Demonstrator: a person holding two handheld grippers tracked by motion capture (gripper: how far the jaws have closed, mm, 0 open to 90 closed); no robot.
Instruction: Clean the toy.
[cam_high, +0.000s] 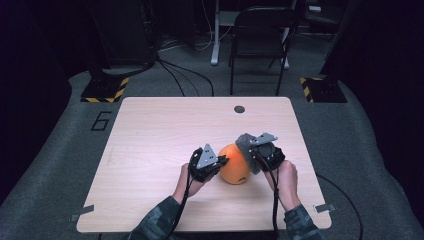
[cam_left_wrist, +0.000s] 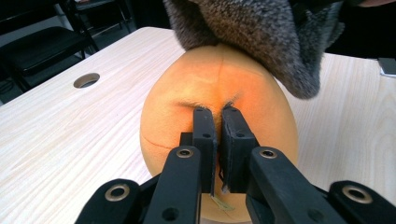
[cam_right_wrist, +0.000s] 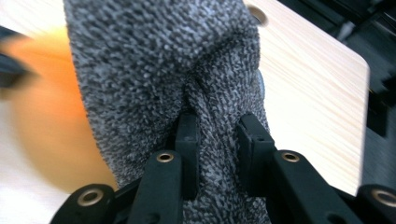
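Left gripper jaws pinch the skin of the soft orange plush ball resting on the pale wooden table, while right gripper clamps grey knitted cloth against the ball's far side

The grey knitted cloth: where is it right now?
The grey knitted cloth is in the high view just right of table centre, draped on the right side of the orange ball. The right gripper pinches it; the left gripper pinches the ball.

Grey cloth hides most of orange ball, blurred at left.
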